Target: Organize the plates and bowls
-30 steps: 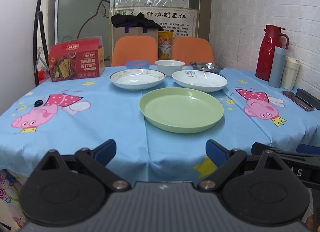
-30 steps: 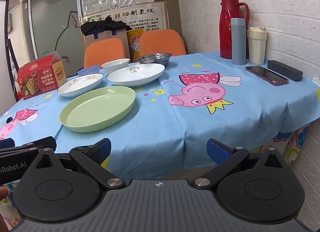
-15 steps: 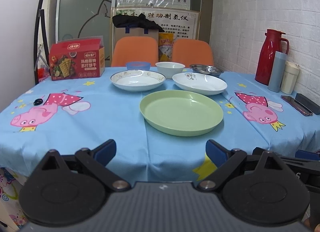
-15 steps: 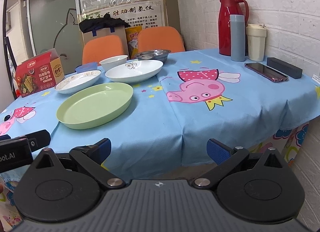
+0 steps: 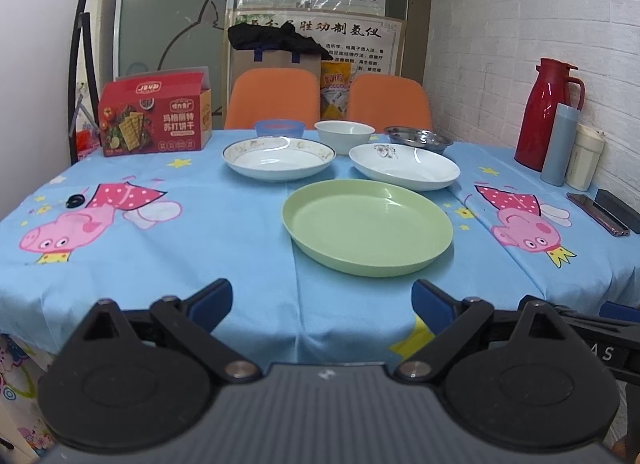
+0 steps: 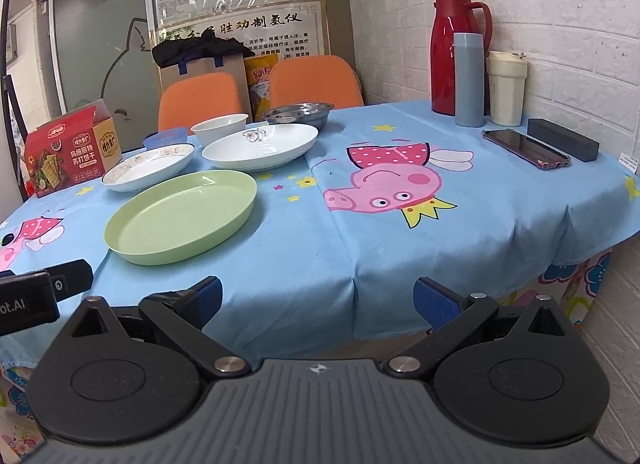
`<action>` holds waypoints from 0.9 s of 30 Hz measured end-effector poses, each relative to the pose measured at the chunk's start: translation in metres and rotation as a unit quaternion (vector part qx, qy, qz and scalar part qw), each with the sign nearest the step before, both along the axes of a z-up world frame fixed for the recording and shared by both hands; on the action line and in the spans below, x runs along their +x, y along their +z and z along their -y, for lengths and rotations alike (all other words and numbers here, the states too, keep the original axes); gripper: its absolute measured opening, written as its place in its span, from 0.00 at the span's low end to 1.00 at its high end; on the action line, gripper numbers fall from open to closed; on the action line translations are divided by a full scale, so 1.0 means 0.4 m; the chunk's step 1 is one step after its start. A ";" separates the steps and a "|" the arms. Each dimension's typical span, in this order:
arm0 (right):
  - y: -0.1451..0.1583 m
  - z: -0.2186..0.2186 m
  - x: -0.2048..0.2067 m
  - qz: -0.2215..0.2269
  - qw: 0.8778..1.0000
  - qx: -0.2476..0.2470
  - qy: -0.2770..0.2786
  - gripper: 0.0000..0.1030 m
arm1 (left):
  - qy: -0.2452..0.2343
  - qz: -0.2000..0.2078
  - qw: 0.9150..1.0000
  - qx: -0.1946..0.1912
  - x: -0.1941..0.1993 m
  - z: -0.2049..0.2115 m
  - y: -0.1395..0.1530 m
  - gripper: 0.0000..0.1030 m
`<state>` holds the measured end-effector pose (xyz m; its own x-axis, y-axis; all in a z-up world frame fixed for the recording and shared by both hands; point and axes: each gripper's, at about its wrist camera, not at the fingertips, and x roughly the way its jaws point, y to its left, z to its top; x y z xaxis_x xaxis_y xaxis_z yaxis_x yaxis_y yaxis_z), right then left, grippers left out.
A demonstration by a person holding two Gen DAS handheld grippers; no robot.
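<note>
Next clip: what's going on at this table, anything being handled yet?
Nothing is held yet. Both tongs, left and right, hang open short of the table's near edge. On the blue cartoon tablecloth sit a green plate, two white plates, and behind them a white bowl, a blue bowl and a steel dish, all separate, none stacked. The sorting has not started.

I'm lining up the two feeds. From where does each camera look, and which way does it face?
Left wrist: on the left tool, open, at the table's near edge, facing the green plate.
Right wrist: on the right tool, open, further right, facing the tablecloth; the left tool shows at its left.
Shared: green plate, red thermos.
</note>
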<state>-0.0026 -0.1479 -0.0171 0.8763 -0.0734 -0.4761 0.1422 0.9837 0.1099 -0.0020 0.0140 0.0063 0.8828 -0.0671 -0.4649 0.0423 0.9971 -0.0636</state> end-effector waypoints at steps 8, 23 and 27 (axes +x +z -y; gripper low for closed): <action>0.001 0.001 -0.003 0.003 1.000 -0.002 0.001 1.00 | -0.004 0.004 1.000 0.003 -0.009 0.001 0.004 0.90; -0.002 -0.011 -0.008 0.003 1.000 -0.002 0.005 1.00 | 0.004 0.000 1.000 0.000 -0.010 -0.006 0.004 0.90; -0.001 -0.008 -0.008 0.003 1.000 0.001 0.003 1.00 | 0.003 0.000 1.000 0.002 -0.008 -0.006 0.004 0.90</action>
<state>-0.0057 -0.1448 -0.0174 0.8791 -0.0681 -0.4717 0.1362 0.9844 0.1118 -0.0054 0.0164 0.0081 0.8836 -0.0598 -0.4645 0.0367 0.9976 -0.0587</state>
